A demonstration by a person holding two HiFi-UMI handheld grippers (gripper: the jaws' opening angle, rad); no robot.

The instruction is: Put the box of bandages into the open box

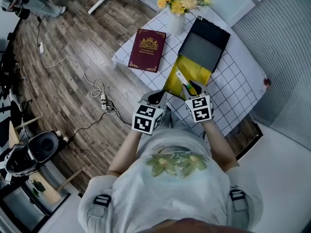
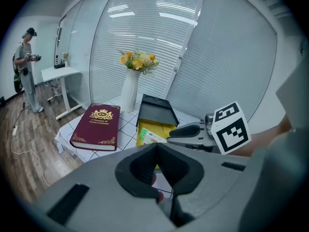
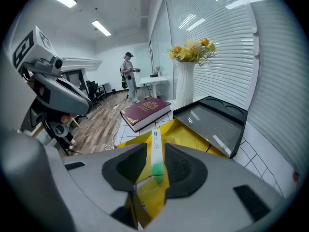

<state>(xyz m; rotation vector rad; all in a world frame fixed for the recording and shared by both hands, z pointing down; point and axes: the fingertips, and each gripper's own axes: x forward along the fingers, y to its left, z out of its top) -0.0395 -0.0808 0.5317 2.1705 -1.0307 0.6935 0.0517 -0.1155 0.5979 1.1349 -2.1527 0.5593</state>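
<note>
Right hand-held gripper [image 3: 154, 162] spread around bandage box [image 3: 156, 146]; left hand-held gripper [image 2: 158, 153] closed; book [image 2: 96, 127] reads "World's Classics".

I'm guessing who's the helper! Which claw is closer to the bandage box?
Right. The right claw has the bandage box standing between its jaws, over the yellow open box. The left claw is off to the left, apart from it.

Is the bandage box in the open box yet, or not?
In. The bandage box stands on edge inside the yellow interior of the open box, loose between the open jaws of the right gripper.
</note>
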